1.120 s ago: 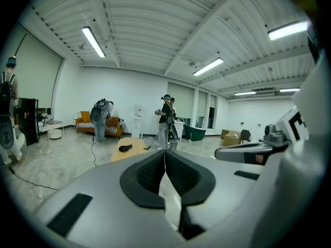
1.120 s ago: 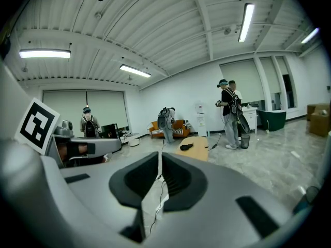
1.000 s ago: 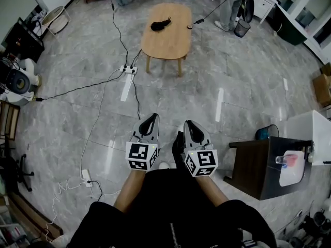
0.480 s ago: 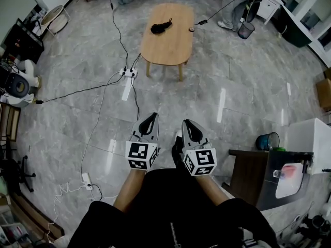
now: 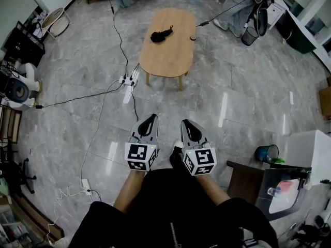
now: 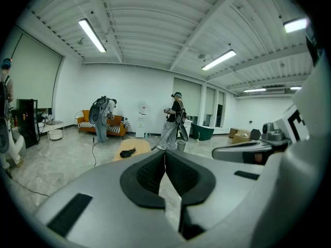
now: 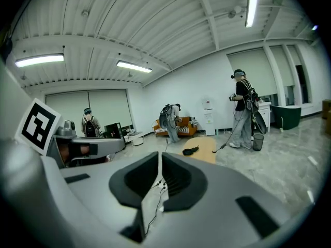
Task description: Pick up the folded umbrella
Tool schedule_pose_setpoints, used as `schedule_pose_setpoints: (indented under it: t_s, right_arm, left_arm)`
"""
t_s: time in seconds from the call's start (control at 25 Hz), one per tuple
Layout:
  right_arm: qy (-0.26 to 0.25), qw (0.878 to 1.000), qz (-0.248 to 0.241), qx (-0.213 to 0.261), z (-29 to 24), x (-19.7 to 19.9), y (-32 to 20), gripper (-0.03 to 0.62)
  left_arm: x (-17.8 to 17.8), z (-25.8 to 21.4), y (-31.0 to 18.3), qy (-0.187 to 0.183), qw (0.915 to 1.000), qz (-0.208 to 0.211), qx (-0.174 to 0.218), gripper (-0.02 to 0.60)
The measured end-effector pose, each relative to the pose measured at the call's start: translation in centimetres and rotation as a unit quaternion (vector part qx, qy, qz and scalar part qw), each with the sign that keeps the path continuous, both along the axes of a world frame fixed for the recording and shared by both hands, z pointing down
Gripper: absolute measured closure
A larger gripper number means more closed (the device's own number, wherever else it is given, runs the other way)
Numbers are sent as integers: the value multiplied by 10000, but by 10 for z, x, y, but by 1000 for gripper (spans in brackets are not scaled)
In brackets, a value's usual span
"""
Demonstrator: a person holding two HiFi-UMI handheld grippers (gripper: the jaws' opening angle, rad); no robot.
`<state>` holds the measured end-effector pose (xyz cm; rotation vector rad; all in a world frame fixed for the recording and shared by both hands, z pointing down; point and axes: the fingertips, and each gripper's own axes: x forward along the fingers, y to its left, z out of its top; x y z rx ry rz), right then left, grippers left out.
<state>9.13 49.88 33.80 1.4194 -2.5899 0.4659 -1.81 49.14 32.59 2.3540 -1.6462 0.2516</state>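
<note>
Standing well back from the surface, a person is holding both grippers out low in front of the body, side by side and just apart, over the grey tiled floor. The left gripper is keeping its fingers pressed together with nothing between them. The right gripper is doing the same, its fingers meeting at the tips and holding nothing.

The folded umbrella, black and bunched, is lying on the oval wooden surface toward its far end, nearer the left edge than the right, well apart from both grippers. A small round thing is sitting at the right edge.

As for containers, a dark mesh waste bin is standing on the floor beyond the far right corner of the surface, just beside another person's legs; what it is holding cannot be made out. A blue bucket is standing on the floor to the right of the grippers, next to a dark cabinet; its inside is looking dark and its contents cannot be told.

A power strip with cables running from it is lying on the floor near the surface's near left leg.
</note>
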Motion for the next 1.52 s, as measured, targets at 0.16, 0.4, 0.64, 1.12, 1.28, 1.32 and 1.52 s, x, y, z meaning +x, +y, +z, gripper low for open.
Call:
schedule_pose_setpoints:
  t_s: [0.16,0.4,0.64,1.12,1.28,1.32,1.52]
  right_arm:
    - [-3,10000,-13,-35,0,7,-25,565]
    - [-51,9999,-43,-141,5,17,-57,565]
    - [-145,9997,-126,-162,10,28,-86,565]
    - [-291,9992,-205,-206,23,47,-122,565]
    - [-289,9991,-235,-205,23,49,-126,565]
    - [-284,9991,-240,-198,23,49,-127,565]
    - [-284,9992,-259,-134,24,49,-137,565]
  left_arm:
    - [6,2,-26,-10,10000,-22,-58,566]
    - [19,5,-57,48,9999,36,-149,566]
    - [30,9,-86,51,9998,-11,-203,566]
    - [33,13,-110,-54,9993,-289,-211,566]
    - [31,11,-114,-67,9991,-367,-191,566]
    - [31,11,-116,-67,9991,-372,-180,566]
    - [31,14,-126,-50,9991,-385,-146,566]
